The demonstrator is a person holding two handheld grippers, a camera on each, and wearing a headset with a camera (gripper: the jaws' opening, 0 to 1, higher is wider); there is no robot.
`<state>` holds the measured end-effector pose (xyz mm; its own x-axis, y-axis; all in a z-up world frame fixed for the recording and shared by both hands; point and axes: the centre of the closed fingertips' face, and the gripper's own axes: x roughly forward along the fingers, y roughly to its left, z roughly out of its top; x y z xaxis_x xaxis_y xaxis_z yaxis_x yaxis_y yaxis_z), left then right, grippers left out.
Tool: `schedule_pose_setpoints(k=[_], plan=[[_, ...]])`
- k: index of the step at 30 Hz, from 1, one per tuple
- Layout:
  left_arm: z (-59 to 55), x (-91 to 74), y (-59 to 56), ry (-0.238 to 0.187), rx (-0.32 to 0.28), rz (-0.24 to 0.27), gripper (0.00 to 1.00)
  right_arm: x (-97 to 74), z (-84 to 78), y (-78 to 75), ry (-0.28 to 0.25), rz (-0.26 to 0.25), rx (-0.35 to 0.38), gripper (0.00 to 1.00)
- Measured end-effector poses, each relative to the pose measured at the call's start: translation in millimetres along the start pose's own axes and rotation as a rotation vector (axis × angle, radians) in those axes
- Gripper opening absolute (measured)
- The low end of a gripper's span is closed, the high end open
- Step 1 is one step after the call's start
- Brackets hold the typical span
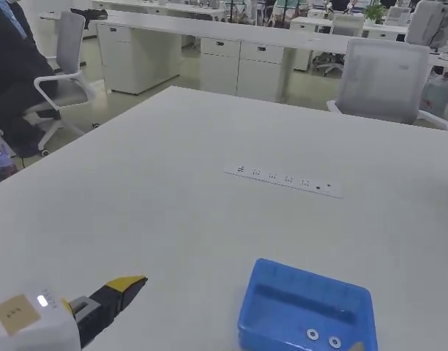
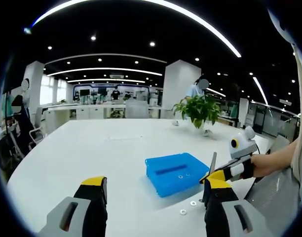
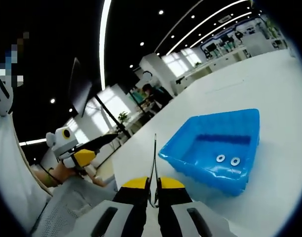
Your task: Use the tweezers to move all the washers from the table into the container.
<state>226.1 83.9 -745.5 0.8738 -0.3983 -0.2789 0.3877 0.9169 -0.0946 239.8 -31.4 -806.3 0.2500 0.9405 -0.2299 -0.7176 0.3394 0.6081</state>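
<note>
- Tweezers (image 3: 153,158) rise as one thin line from the right gripper (image 3: 152,183), whose jaws are pressed onto them. The prongs look narrow, and the tip is too fine to tell what it holds.
- In the left gripper view, the tweezers (image 2: 212,165) stand tilted just beside the box (image 2: 175,173), at its right edge, with the right gripper (image 2: 232,170) behind them.
- Left gripper (image 2: 155,186) has its jaws spread wide with nothing between them. In the head view it (image 1: 121,289) hangs over the table's near left part, well apart from the box (image 1: 304,307).
- Two washers on the table (image 2: 188,208) lie close together, near the box's near corner and near the table's right edge.
- Two washers in the box (image 3: 227,160) lie side by side on its floor, close to the near wall.
- Bare white table (image 1: 173,205) stretches left of and beyond the box, up to a power strip (image 1: 282,179) set flush in the top.
- Beyond the far table edge stand office chairs (image 1: 381,77) and rows of white desks (image 1: 231,51).
- A potted plant (image 2: 200,108) stands at the table's far right in the left gripper view.
</note>
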Motion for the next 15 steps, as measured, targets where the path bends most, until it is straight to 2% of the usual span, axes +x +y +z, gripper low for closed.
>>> schedule_pose_setpoints(k=[15], plan=[[2.2, -1.0, 1.5, -0.012, -0.005, 0.006, 0.82, -8.7, 17.5, -0.6, -0.081, 0.001, 0.059, 0.03]])
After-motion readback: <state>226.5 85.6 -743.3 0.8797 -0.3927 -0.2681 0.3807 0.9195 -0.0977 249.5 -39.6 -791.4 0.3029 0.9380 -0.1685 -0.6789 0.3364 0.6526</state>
